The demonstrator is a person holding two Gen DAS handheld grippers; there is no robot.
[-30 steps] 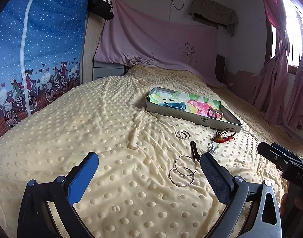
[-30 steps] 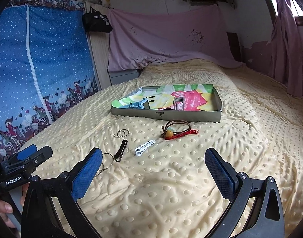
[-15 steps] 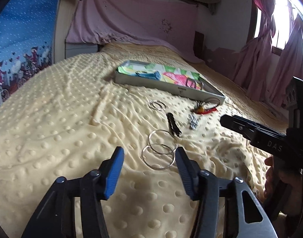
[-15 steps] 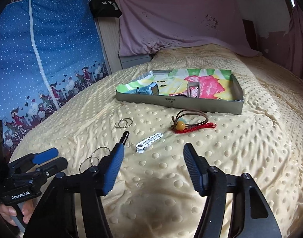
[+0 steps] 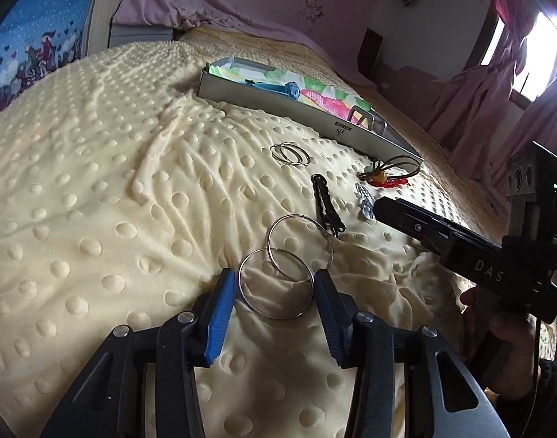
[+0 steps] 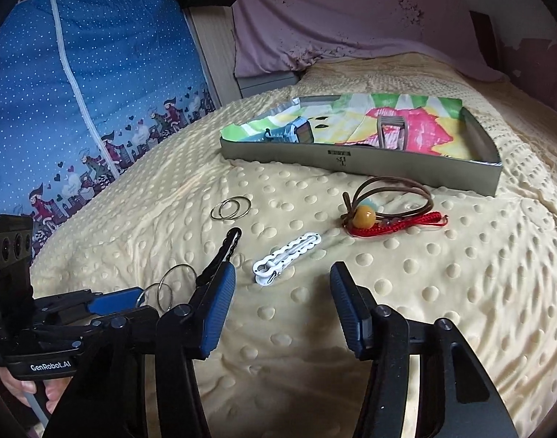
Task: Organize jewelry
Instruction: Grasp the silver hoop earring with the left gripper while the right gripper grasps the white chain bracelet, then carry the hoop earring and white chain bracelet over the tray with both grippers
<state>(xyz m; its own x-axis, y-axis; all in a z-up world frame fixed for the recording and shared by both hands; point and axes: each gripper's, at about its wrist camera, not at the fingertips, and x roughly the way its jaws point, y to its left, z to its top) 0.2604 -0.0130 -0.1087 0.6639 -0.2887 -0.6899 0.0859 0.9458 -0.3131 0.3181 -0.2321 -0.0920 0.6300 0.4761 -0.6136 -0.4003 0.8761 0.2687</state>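
From the left wrist view, we saw that the left claw [image 5: 276, 292] had dropped and narrowed since a second before, its blue pads now apart on either side of the nearer of two large hoops [image 5: 276, 284] (thin, shiny wire), not yet pinching. We judged a grasp imminent.

From the right wrist view, the right claw [image 6: 283, 301] had likewise narrowed, still apart and empty, near the white clip [image 6: 286, 258] on the dimpled, plush bed [image 6: 461, 273]; the tray [image 6: 358, 169] waited beyond.
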